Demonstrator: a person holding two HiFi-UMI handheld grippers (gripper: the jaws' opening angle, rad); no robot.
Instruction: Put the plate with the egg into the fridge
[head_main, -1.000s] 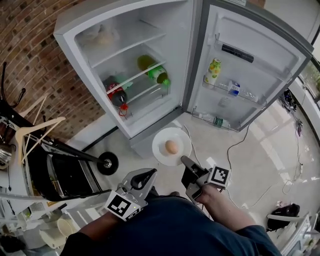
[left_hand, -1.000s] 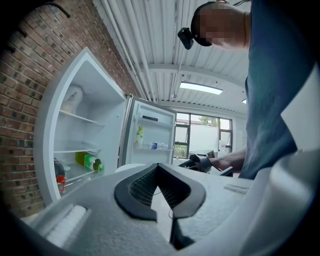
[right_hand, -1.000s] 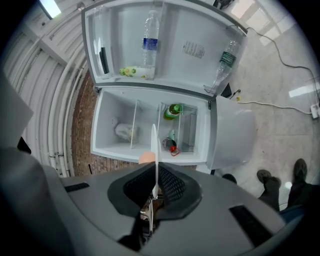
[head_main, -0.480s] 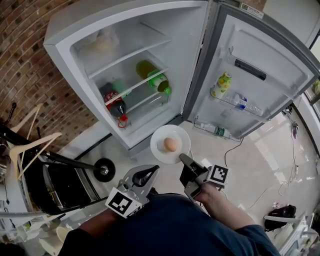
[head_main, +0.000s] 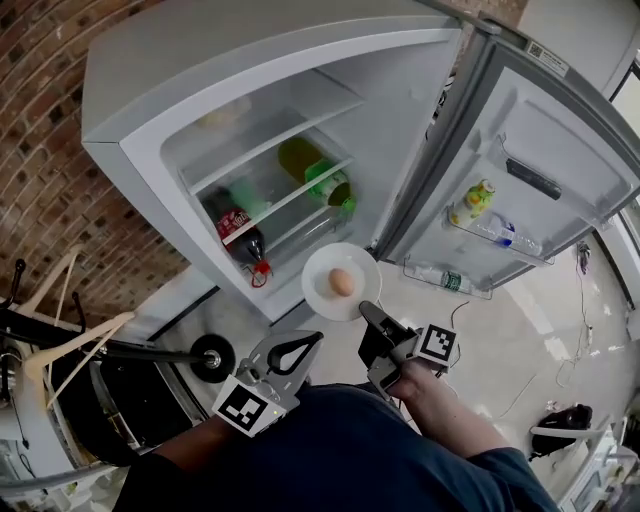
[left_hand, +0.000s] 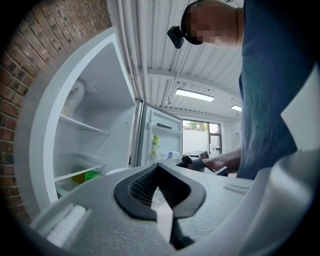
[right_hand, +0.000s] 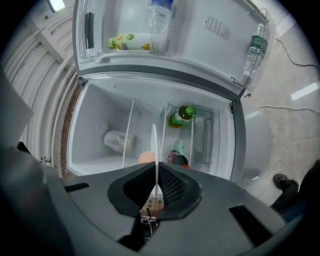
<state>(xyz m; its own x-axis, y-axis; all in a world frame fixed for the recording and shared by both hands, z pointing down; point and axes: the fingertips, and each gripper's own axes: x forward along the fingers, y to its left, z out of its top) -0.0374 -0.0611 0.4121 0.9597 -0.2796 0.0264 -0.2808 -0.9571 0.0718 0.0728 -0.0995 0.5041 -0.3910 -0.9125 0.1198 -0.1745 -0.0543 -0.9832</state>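
A white plate (head_main: 341, 296) carrying a brown egg (head_main: 341, 282) hangs in front of the open fridge (head_main: 150, 168), level with its lower shelves. My right gripper (head_main: 366, 311) is shut on the plate's near rim. In the right gripper view the plate (right_hand: 154, 142) stands edge-on between the pads of the right gripper (right_hand: 156, 164), with the egg (right_hand: 146, 157) to its left. My left gripper (head_main: 315, 338) hovers left of and below the plate, shut on nothing. In the left gripper view the left gripper (left_hand: 159, 165) points at the fridge's interior.
Shelves hold a green bottle (head_main: 316, 172) and a cola bottle (head_main: 236, 229). The open door (head_main: 545, 190) at right carries a yellow-green bottle (head_main: 478, 201) and a water bottle (head_main: 511, 236). A brick wall (head_main: 45, 120), wooden hangers (head_main: 60, 345) and a black stand base (head_main: 210, 358) are at left.
Both grippers and the plate with the egg have moved forward towards the fridge, which now fills more of the head view. The right gripper's hold on the plate is unchanged.
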